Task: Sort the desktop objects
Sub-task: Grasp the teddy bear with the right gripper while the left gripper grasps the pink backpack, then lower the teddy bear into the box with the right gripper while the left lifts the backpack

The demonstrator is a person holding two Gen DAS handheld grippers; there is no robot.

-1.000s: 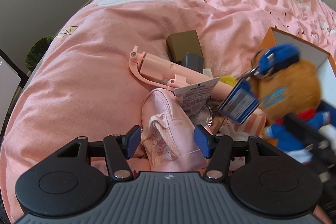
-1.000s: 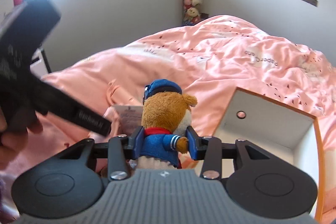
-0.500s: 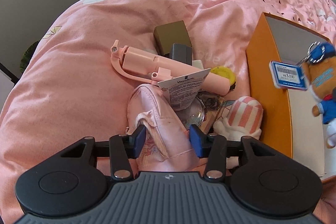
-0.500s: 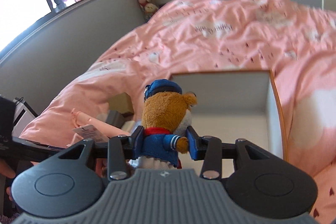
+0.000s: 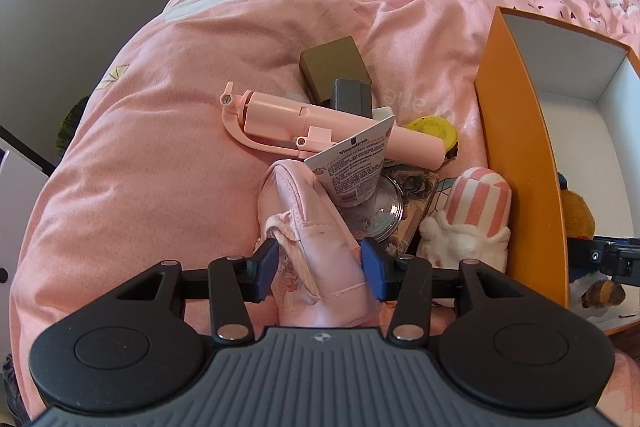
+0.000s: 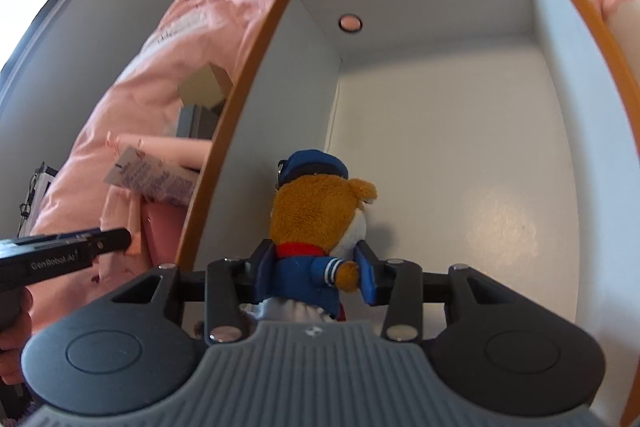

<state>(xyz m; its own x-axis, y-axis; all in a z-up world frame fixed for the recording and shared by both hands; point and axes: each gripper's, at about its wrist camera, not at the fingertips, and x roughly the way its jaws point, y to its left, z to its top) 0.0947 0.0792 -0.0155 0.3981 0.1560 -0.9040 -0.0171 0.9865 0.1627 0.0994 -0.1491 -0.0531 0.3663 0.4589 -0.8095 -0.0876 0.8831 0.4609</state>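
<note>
Plush bear going into the box on the bed

Right tool [image 6: 316, 273] clamped on bear [image 6: 316, 211] inside box [image 6: 460, 155]; left tool [image 5: 318, 269], just reopening, straddles pink pouch [image 5: 316, 227], not clamped.

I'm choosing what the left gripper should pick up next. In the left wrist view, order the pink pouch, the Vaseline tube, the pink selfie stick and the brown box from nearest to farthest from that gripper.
1. Pink pouch: between the left gripper's blue pads.
2. Vaseline tube: just beyond, lying over the pouch's far end.
3. Pink selfie stick: crosswise behind the tube.
4. Brown box: farthest, past the stick.
</note>
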